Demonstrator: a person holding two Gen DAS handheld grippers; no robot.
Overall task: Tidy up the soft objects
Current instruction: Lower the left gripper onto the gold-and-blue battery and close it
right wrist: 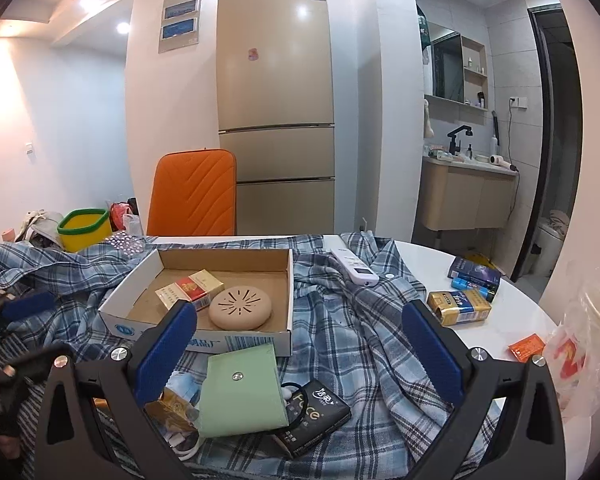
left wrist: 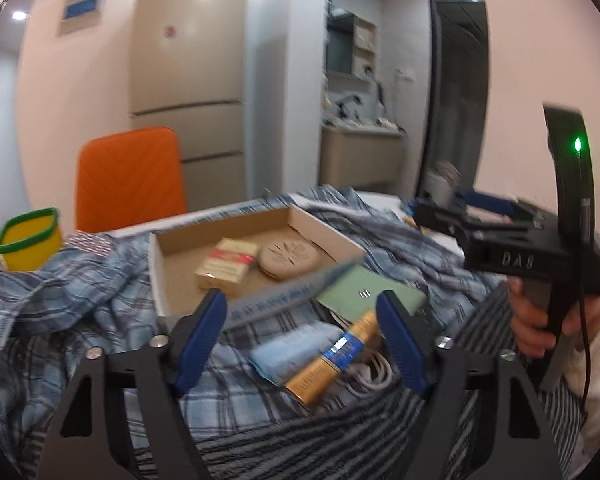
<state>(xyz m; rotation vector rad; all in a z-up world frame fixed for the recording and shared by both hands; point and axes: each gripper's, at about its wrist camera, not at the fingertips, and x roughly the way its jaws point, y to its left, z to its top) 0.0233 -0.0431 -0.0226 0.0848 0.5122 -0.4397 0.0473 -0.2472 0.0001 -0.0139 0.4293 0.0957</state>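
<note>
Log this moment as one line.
left tongs: open, empty | right tongs: open, empty | plaid shirt: spread under cardboard tray

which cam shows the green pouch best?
Right wrist: the green pouch is sharp and nearly whole, snap visible, lying on the plaid shirt. Left wrist shows it blurred, partly hidden behind the box edge.

Small home flat, fridge [right wrist: 276, 104], bathroom vanity [right wrist: 470, 196], orange chair [right wrist: 194, 194]
</note>
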